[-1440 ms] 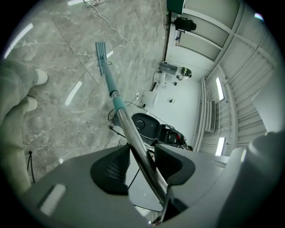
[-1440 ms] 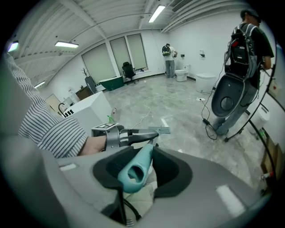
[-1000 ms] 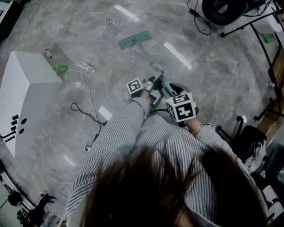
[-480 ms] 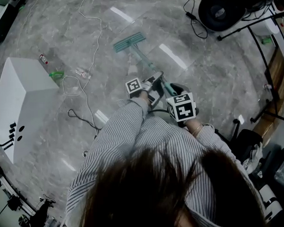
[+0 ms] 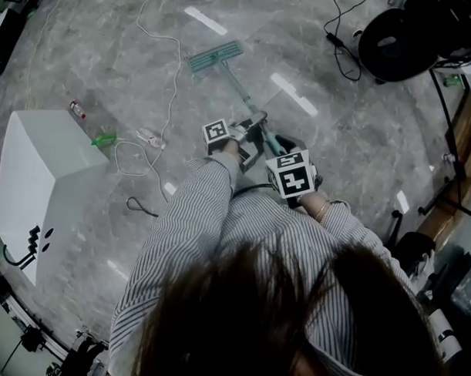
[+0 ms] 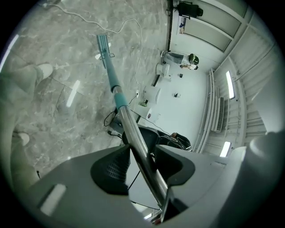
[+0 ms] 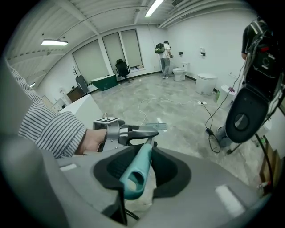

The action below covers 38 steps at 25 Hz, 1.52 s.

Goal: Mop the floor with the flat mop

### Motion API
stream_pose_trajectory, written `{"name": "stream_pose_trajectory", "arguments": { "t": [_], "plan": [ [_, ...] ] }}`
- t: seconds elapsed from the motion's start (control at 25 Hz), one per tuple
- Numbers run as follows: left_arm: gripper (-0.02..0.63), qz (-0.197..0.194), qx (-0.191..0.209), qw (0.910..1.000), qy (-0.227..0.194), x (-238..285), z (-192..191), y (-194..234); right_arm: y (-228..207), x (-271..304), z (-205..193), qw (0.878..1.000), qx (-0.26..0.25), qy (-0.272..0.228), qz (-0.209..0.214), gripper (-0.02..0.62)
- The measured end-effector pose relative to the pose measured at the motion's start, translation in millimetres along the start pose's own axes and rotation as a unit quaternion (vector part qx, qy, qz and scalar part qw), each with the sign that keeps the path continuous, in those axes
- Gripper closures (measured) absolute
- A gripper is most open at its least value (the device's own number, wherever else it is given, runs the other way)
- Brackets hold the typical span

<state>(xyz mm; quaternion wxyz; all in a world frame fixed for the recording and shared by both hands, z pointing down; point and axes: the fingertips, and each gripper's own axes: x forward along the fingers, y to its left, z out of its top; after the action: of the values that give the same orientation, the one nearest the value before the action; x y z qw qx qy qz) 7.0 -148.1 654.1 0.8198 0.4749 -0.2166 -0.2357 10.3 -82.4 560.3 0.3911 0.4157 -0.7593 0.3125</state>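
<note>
Mop (image 5: pixel 215 58) lies ahead on the floor, its pole (image 5: pixel 237 89) running back through both jaws: left gripper (image 5: pixel 251 133), nearer the head, clamps steel; right gripper (image 5: pixel 283 149) clamps the teal end.

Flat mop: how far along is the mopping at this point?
Done: the grasp is set. The left tongs are shut on the steel pole, the right tongs on the teal handle end. In hand: the mop head lies flat on the floor, out ahead. Left: no wet track shows, so coverage cannot be judged; a white cable lies on the floor to the mop's left.
</note>
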Motion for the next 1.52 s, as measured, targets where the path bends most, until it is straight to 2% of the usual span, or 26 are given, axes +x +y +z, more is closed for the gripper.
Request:
{"name": "stream_pose_trajectory", "arguments": {
  "t": [0.24,0.44,0.52,0.64,0.8,1.0,1.28,1.52],
  "plan": [
    [0.443,-0.006,0.005,0.9994,-0.032,14,134,-77,8,78,133,0.999,0.032,-0.017,-0.003,0.474],
    [0.437,-0.005,0.046,0.9973,-0.058,31,244,-132,8,129,256,0.999,-0.001,-0.044,-0.011,0.472],
    [0.433,-0.003,0.06,0.9959,-0.067,35,276,-147,9,149,285,0.999,-0.02,-0.033,-0.008,0.471],
    [0.431,-0.015,0.058,0.9954,-0.075,39,303,-166,7,171,313,0.999,-0.036,-0.02,-0.008,0.471],
    [0.431,-0.048,0.036,0.9961,-0.065,38,303,-184,2,187,323,0.998,-0.055,-0.002,-0.01,0.471],
    [0.445,-0.056,0.017,0.995,-0.081,37,304,-177,4,192,316,0.997,-0.073,0.008,-0.013,0.472],
    [0.451,-0.01,0.051,0.9967,-0.061,36,293,-145,-1,188,286,0.997,-0.066,0.02,-0.018,0.476],
    [0.451,-0.017,0.046,0.9956,-0.08,26,268,-122,3,170,254,0.997,-0.068,0.022,-0.016,0.476]
  ]
}}
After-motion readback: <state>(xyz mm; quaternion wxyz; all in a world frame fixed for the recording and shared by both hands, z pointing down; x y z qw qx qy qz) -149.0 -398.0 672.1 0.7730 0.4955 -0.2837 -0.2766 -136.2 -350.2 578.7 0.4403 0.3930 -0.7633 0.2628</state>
